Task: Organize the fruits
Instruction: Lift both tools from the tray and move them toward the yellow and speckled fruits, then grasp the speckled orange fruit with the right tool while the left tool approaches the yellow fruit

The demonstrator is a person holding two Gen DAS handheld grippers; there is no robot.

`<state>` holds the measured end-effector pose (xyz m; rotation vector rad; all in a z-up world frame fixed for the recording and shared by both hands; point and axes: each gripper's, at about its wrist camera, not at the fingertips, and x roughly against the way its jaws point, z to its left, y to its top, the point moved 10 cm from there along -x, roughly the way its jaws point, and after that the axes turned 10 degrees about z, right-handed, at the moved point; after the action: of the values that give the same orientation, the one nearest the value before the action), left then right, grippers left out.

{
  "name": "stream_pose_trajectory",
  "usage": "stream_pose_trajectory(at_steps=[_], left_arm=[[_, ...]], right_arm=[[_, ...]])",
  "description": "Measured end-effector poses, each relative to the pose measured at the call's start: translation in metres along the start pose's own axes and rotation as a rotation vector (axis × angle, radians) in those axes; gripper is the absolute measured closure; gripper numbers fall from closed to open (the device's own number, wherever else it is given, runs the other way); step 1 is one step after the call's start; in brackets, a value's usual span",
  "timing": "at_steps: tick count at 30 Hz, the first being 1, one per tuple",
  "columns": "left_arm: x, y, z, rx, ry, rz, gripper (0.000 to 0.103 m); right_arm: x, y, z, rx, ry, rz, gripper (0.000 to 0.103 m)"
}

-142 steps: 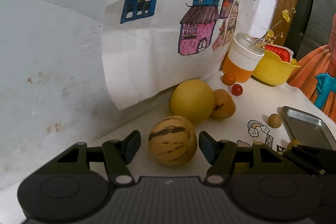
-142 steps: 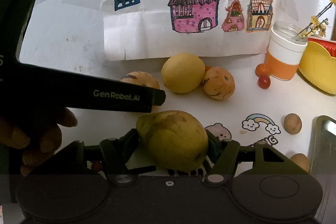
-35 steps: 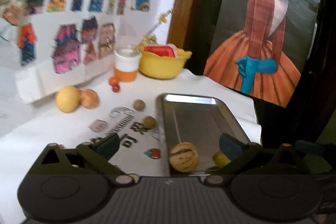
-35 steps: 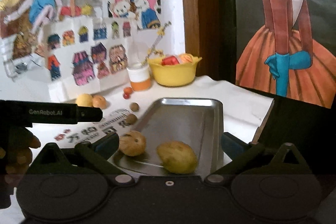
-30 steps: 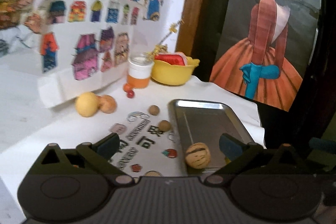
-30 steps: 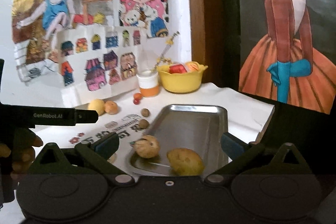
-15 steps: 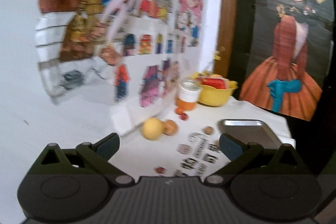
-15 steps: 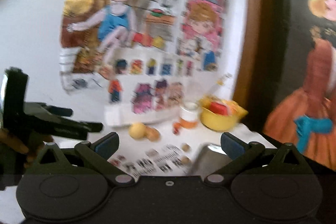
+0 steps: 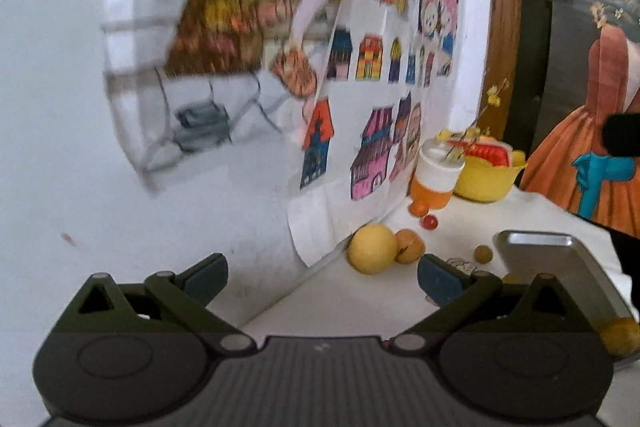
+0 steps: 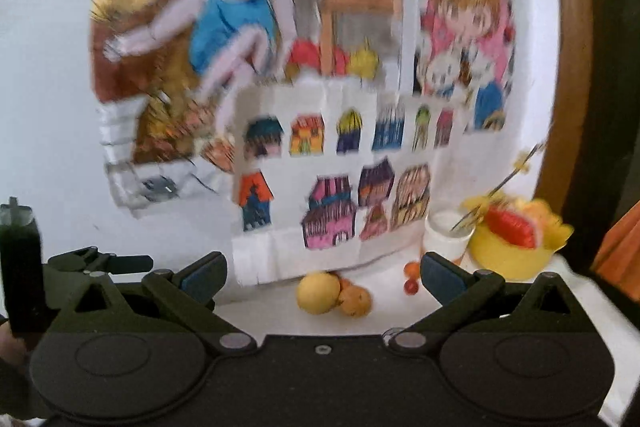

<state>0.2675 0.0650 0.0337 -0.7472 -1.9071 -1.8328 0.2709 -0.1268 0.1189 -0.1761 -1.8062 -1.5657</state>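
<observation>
Fruits waiting at the wall's foot: yellow round fruit (image 9: 372, 254) touching the orange-brown fruit (image 9: 409, 246), both hard against the hanging paper drawing (image 9: 360, 163). Seen through the left gripper (image 9: 322, 273), spread wide, nothing between the pads, aimed roughly that way. Right gripper (image 10: 322, 275) likewise gaping and empty, framing the same pair in the right wrist view, though blurred.

Further out, two small red fruits (image 9: 424, 215) beside the orange-and-white jar (image 9: 438, 179), then a small brown fruit (image 9: 483, 253) on the cloth just short of the metal tray (image 9: 560, 259). At the tray's near end, one yellow fruit (image 9: 620, 335) showing at the frame's edge; whether more lies inside, cannot tell. Yellow bowl (image 9: 486, 179) behind the jar, already holding something red.

Judged part-done: something in the tray, at least five pieces left loose on the table.

Room for moving: open white cloth between gripper and the pair, clear from the front. Tight behind, with wall and paper edge right at the fruits' backs. Tray rim raised, to be cleared when carrying across.
</observation>
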Motion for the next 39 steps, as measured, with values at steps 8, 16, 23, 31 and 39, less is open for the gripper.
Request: stream_pose_trajectory(at_steps=[8,16,23,31,39], left_arm=[[-0.062,-0.003,-0.013,-0.012,-0.026,0.055,0.000],[-0.103,0.000,-0.029,-0.055,-0.032,0.073,0.000],[-0.125,0.000,-0.032,-0.056,-0.011,0.089,0.000],[-0.137,-0.003,-0.051,-0.122,0.028,0.087,0.000],[-0.152,0.000,-0.060,-0.133,0.052,0.110,0.001]], right_arm=[[-0.082,-0.008,-0.027,0.038,0.056,0.093,0.001],[-0.134,-0.021,-0.045,0.033,0.106,0.156,0.001],[-0.166,-0.031,-0.059,0.026,0.120,0.209,0.001],[-0.203,-0.046,-0.066,0.104,0.099,0.301,0.001],[-0.228,-0.048,-0.069,0.180,0.118,0.329,0.004]])
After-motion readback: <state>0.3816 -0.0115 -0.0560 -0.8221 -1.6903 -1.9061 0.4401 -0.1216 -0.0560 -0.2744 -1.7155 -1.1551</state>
